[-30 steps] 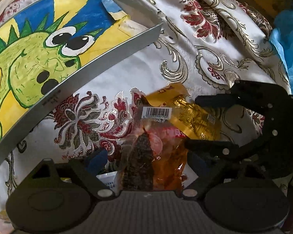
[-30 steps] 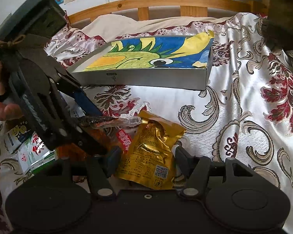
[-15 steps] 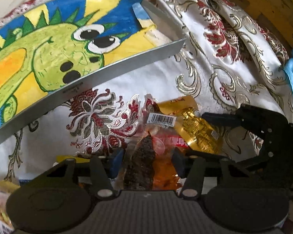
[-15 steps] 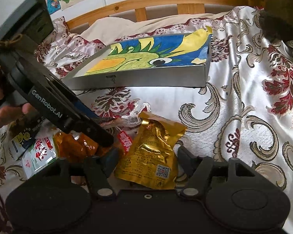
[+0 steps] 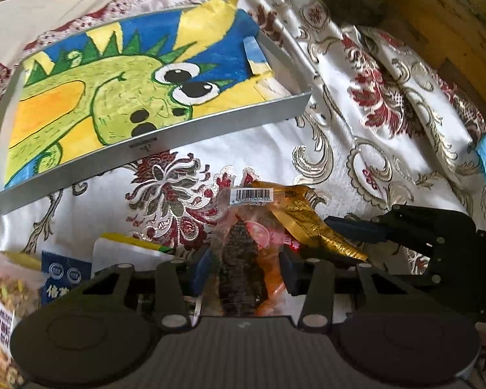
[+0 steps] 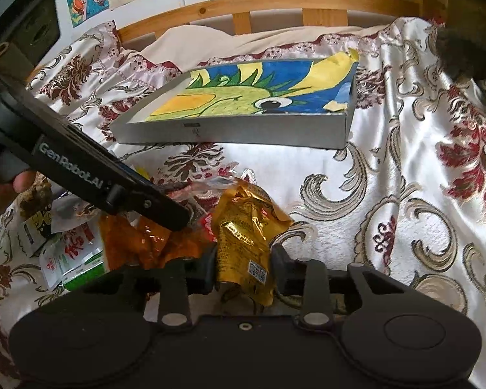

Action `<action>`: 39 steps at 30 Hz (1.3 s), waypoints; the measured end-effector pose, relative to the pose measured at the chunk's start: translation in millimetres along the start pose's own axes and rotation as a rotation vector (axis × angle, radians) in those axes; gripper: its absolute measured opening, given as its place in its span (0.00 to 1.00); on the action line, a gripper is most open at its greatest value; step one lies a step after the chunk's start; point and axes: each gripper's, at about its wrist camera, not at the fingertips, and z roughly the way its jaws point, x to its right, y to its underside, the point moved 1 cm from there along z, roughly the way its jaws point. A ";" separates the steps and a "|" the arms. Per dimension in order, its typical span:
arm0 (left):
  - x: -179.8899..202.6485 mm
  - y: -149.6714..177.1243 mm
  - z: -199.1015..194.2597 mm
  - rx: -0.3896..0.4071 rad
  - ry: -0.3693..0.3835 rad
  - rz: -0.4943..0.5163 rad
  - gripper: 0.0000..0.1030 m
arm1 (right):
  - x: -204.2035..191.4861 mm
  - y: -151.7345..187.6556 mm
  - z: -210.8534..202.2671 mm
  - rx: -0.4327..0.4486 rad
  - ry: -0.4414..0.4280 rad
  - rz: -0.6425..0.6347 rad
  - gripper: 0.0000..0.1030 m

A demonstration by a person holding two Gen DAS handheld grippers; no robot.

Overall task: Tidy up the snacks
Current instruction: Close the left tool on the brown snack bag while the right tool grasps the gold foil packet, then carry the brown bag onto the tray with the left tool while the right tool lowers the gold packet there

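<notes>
My left gripper (image 5: 243, 269) is shut on a clear orange snack packet (image 5: 246, 259) with a dark strip inside and a barcode at its top. The same packet (image 6: 139, 243) lies under the left gripper's body (image 6: 90, 181) in the right wrist view. My right gripper (image 6: 244, 269) is shut on a gold foil packet (image 6: 243, 233); the gold packet (image 5: 311, 223) also shows in the left wrist view beside the orange one. A grey shallow box (image 5: 152, 149) lined with a green dinosaur drawing stands beyond both packets; the box (image 6: 230, 133) holds no snacks.
Several more snack packets (image 5: 64, 275) lie at the lower left on the patterned bedspread (image 5: 356, 136), also in the right wrist view (image 6: 68, 256). A wooden bed rail (image 6: 275, 3) runs behind the box. A dark plush object (image 6: 466, 32) sits at the upper right.
Both grippers' fingers closed onto their packets. The left gripper lifted and tilted back, so the whole box came into view. The right gripper closed on the gold packet.
</notes>
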 end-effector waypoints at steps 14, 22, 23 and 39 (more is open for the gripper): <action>24.2 12.9 -19.5 0.203 -0.057 -0.070 0.46 | -4.2 -5.1 -16.8 0.107 0.080 -0.064 0.33; 25.0 11.5 -40.5 0.353 -0.029 -0.145 0.46 | 2.8 -10.9 -30.3 0.243 0.186 -0.094 0.33; 23.9 9.6 -43.9 0.376 -0.025 -0.155 0.46 | 4.4 -12.0 -31.5 0.259 0.199 -0.091 0.31; -2.1 -17.7 -40.0 0.479 -0.045 -0.241 0.46 | 11.8 -16.3 -20.4 0.278 0.229 -0.094 0.17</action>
